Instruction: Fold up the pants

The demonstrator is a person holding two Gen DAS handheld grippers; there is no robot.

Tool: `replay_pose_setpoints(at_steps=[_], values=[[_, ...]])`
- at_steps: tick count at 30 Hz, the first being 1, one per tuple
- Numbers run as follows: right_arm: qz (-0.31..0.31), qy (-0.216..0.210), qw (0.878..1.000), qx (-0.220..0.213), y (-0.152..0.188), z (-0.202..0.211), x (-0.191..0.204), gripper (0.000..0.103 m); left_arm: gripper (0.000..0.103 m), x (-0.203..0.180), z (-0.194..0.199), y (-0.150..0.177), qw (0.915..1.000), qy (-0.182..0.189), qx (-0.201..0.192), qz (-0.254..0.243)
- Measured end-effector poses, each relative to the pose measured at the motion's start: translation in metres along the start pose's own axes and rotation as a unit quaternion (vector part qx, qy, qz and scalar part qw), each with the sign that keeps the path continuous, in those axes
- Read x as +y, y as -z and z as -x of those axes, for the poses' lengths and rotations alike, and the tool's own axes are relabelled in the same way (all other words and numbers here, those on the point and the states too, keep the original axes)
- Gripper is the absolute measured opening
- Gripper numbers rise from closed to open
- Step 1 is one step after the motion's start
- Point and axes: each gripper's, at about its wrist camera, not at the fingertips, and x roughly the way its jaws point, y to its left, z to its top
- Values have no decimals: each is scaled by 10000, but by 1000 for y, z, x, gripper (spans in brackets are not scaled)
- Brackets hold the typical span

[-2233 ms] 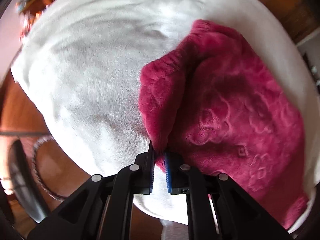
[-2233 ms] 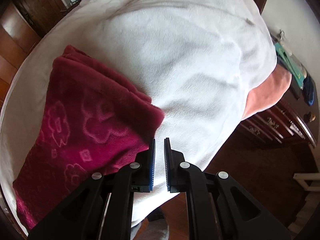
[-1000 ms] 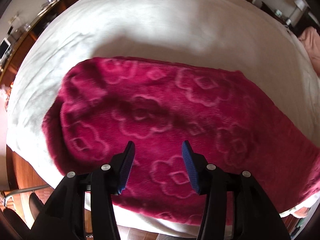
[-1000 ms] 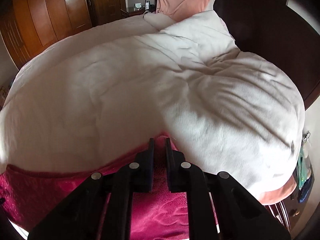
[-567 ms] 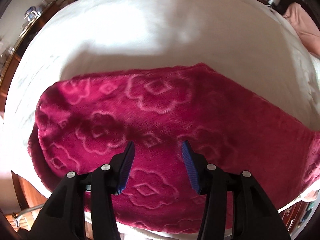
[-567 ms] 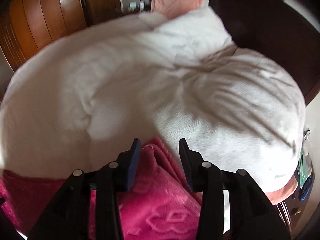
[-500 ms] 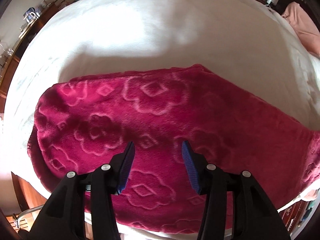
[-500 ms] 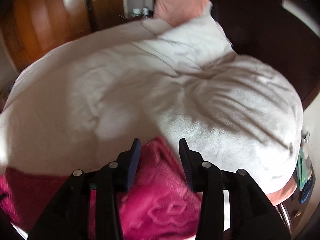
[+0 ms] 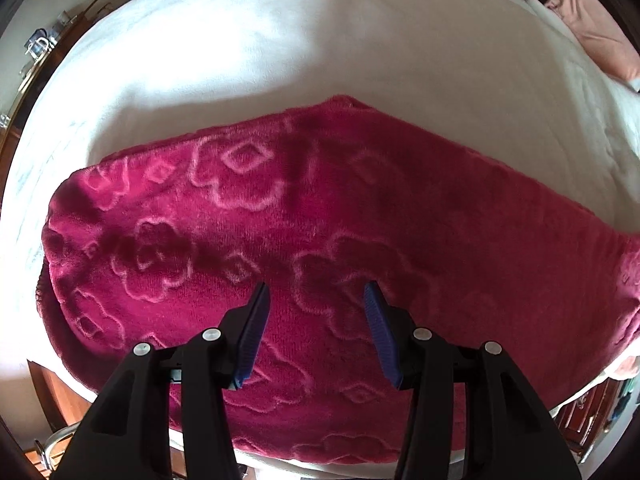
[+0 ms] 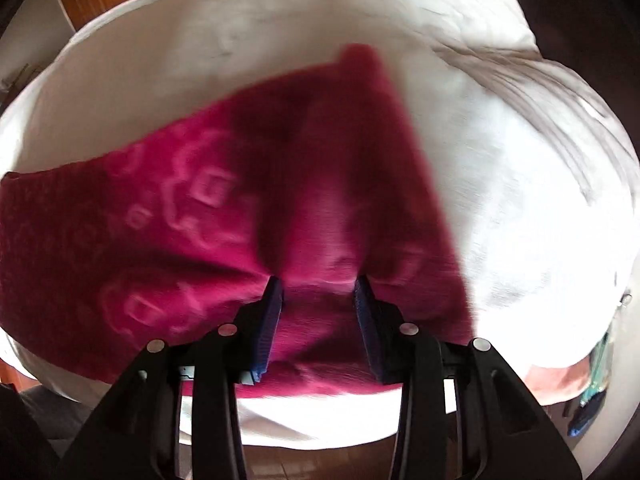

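Observation:
The magenta fleece pants (image 9: pixel 320 208) with an embossed flower pattern lie folded flat in a long band across the near edge of the white bed. My left gripper (image 9: pixel 316 296) is open and empty, hovering over the middle of the pants. The pants also show in the right wrist view (image 10: pixel 224 208), blurred by motion. My right gripper (image 10: pixel 316 284) is open and empty above their right end, near the front edge.
The white duvet (image 9: pixel 280 40) covers the bed (image 10: pixel 520 200) beyond the pants. A pink pillow (image 9: pixel 592 28) lies at the far right. A wooden dresser (image 9: pixel 580 412) stands low at the right, with wooden floor (image 10: pixel 320 460) below the bed edge.
Both grippers let go of the pants and opened. The right gripper pulled back and swung down, so more of the pants now fills its view. The left view shifted slightly.

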Motion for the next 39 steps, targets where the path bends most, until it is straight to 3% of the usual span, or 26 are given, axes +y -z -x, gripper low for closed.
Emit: replay_pose_setpoints(at_steps=[3, 5, 9, 12, 17, 21, 25, 31, 36, 39], values=[[-104, -81, 9999, 60, -2, 1, -9, 37, 49, 4, -8, 5, 9999, -40, 90, 64], [56, 83, 9999, -28, -7, 11, 0, 38, 49, 6, -14, 15, 9998, -48, 153, 140], [346, -254, 9986, -314, -8, 33, 24, 40, 49, 8, -9, 37, 9998, -19, 137, 128], [597, -151, 9981, -48, 3, 15, 31, 40, 49, 5, -10, 58, 9998, 1, 185, 86], [273, -111, 9991, 308, 22, -12, 11, 41, 49, 20, -20, 102, 9996, -86, 250, 94], [441, 184, 9984, 292, 18, 1, 30, 40, 49, 51, -24, 127, 9983, -112, 318, 485], [512, 221, 9984, 33, 20, 29, 58, 41, 49, 93, -21, 147, 9942, -78, 294, 1033], [522, -62, 9985, -139, 17, 51, 132, 41, 49, 171, -7, 168, 9830, -164, -8, 1828], [1005, -463, 9938, -140, 6, 58, 229, 41, 49, 252, 3, 193, 9646, -241, -211, 2618], [1447, -737, 9867, -118, -4, 60, 300, 41, 58, 306, -4, 212, 9515, -123, -237, 3066]])
